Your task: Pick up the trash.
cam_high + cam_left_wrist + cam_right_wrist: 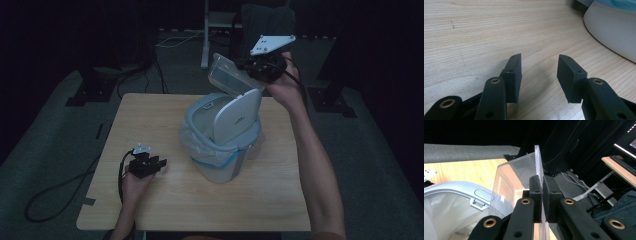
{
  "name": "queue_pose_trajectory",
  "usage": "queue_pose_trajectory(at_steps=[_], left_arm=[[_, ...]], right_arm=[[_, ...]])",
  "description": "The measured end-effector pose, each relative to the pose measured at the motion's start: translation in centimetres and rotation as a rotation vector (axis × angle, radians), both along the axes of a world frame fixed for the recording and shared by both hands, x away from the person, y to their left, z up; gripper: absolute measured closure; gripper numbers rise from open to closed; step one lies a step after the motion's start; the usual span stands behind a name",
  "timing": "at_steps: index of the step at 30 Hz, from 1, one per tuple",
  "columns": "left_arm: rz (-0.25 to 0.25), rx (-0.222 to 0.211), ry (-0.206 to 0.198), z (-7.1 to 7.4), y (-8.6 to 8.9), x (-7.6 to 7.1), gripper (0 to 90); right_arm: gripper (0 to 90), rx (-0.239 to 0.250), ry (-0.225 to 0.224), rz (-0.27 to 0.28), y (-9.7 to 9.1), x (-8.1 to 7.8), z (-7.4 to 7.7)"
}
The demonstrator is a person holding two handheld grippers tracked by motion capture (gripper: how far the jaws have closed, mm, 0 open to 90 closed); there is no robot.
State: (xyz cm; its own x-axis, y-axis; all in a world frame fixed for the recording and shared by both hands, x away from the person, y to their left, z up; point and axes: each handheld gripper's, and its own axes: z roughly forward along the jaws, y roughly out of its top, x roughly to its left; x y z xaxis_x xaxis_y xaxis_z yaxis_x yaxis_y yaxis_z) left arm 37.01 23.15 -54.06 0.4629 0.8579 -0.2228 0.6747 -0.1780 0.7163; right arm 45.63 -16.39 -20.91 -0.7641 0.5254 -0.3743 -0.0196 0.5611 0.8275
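Clear container [227,75] lower edge hidden behind right gripper [542,192] pads.

We see our left claw [159,163] low at the lower left of the high view, its hand [134,184] resting with the forearm coming in from the bottom edge — jaws parted, nothing between the pads [514,75]. Our right arm stretches up the right side of the frame, wrist bent inward, and the right claw [248,64] sits raised at the upper centre — its jaws pinched tight on a thin clear panel [519,177].
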Motion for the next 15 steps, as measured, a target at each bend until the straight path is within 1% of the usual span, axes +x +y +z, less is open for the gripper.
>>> queue_pose_trajectory(at_steps=[3,8,12,15], left_arm=[[0.000,-0.001,0.001,0.00,0.01,0.00,55.5],[-0.001,0.001,0.000,0.01,0.02,0.02,55.5],[-0.002,0.002,0.001,0.01,0.01,0.02,55.5],[-0.001,0.002,-0.001,0.01,0.01,0.00,55.5]], right_arm=[[86.1,-0.015,-0.013,-0.003,0.49,0.03,0.09],[86.1,-0.004,-0.021,-0.002,0.45,-0.10,0.57],[86.1,-0.005,-0.031,0.002,0.51,-0.53,0.86],[86.1,-0.001,-0.036,0.017,0.68,-0.87,1.01]])
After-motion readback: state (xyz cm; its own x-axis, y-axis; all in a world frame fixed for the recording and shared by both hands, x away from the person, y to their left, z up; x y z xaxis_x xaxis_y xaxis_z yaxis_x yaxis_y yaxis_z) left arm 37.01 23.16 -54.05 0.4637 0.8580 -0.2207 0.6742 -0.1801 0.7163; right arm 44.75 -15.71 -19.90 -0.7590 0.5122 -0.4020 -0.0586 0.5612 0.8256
